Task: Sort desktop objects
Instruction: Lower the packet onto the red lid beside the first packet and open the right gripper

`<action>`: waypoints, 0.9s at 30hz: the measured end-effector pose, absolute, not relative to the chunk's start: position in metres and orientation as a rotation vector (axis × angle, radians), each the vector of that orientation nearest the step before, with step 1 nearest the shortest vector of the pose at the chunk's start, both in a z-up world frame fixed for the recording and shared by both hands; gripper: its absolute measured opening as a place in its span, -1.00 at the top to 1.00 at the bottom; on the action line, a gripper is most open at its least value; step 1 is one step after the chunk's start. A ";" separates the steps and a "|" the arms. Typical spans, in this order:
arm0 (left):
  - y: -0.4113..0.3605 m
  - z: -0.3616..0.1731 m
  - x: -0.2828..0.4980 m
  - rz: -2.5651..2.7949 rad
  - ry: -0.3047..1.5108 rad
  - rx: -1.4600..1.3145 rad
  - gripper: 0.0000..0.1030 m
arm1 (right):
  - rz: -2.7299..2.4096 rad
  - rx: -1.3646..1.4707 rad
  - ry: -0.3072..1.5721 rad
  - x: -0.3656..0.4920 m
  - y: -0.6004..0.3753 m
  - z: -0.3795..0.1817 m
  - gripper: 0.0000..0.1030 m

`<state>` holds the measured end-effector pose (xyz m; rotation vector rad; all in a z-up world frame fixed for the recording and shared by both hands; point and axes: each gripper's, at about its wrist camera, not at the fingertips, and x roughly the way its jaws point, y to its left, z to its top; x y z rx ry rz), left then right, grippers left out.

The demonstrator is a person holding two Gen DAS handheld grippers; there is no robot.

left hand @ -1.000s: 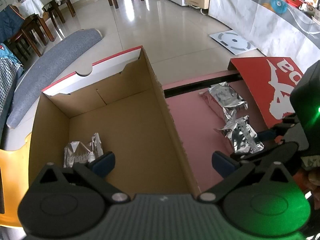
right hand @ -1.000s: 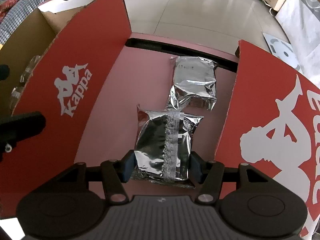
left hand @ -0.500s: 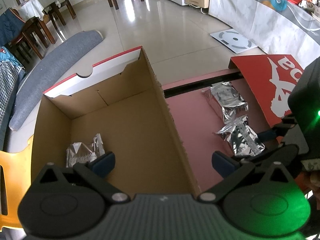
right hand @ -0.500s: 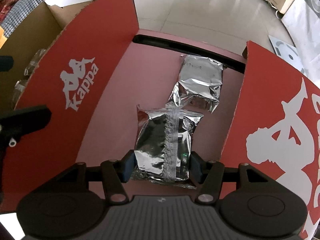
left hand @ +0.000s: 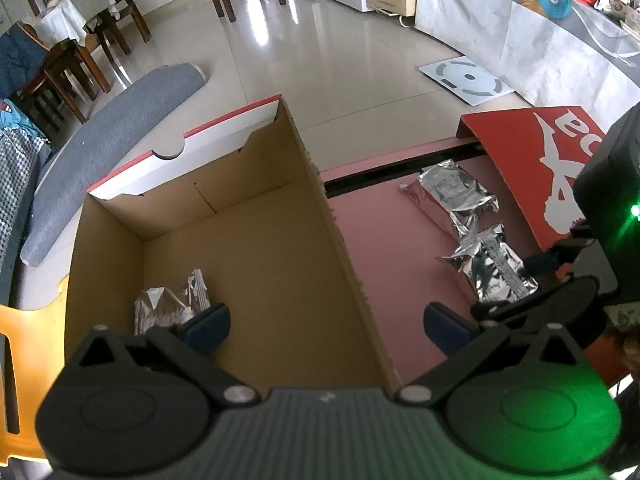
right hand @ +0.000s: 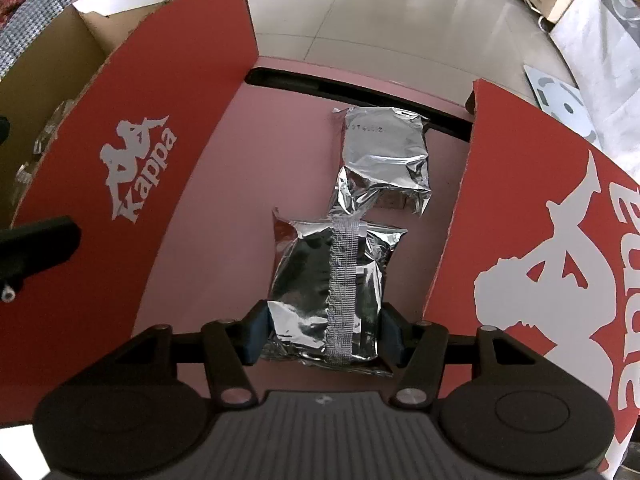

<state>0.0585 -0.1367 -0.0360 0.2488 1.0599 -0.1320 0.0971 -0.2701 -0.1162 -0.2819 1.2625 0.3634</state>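
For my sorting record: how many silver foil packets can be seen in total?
3. One foil packet is held by the right gripper above the pink surface, one lies beyond it, one inside the cardboard box. Others may be hidden.

Right gripper (right hand: pixel 323 336) pinched closed, left gripper (left hand: pixel 326 322) spread wide, both angled downward.

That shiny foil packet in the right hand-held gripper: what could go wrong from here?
The right hand-held gripper pinches only the near end of the foil packet, so the slick wrapper might slip out when lifted. Its far end touches the second packet, which could get dragged along. The red box wall stands between it and the cardboard box; the dangling packet could snag there.
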 end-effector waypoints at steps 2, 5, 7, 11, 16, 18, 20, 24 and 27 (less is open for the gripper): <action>-0.137 -0.036 0.058 -0.132 1.057 0.251 -1.00 | 0.365 -0.274 1.256 0.098 -0.270 -0.114 -0.13; -0.136 -0.035 0.058 -0.128 1.053 0.255 -1.00 | 0.375 -0.271 1.232 0.097 -0.267 -0.108 -0.15; -0.136 -0.035 0.057 -0.122 1.052 0.255 -1.00 | 0.377 -0.266 1.208 0.096 -0.265 -0.103 -0.27; -0.134 -0.034 0.056 -0.114 1.049 0.255 -1.00 | 0.379 -0.251 1.179 0.095 -0.262 -0.095 -0.46; -0.134 -0.033 0.055 -0.110 1.045 0.260 -1.00 | 0.365 -0.215 1.186 0.097 -0.262 -0.092 -0.48; -0.133 -0.032 0.055 -0.110 1.045 0.260 -1.00 | 0.363 -0.202 1.191 0.099 -0.261 -0.090 -0.48; -0.132 -0.032 0.054 -0.107 1.044 0.258 -1.00 | 0.358 -0.203 1.193 0.099 -0.258 -0.088 -0.48; -0.126 -0.031 0.053 -0.104 1.044 0.235 -1.00 | 0.358 -0.224 1.183 0.098 -0.254 -0.083 -0.49; -0.123 -0.029 0.051 -0.100 1.039 0.227 -1.00 | 0.353 -0.242 1.165 0.096 -0.251 -0.079 -0.52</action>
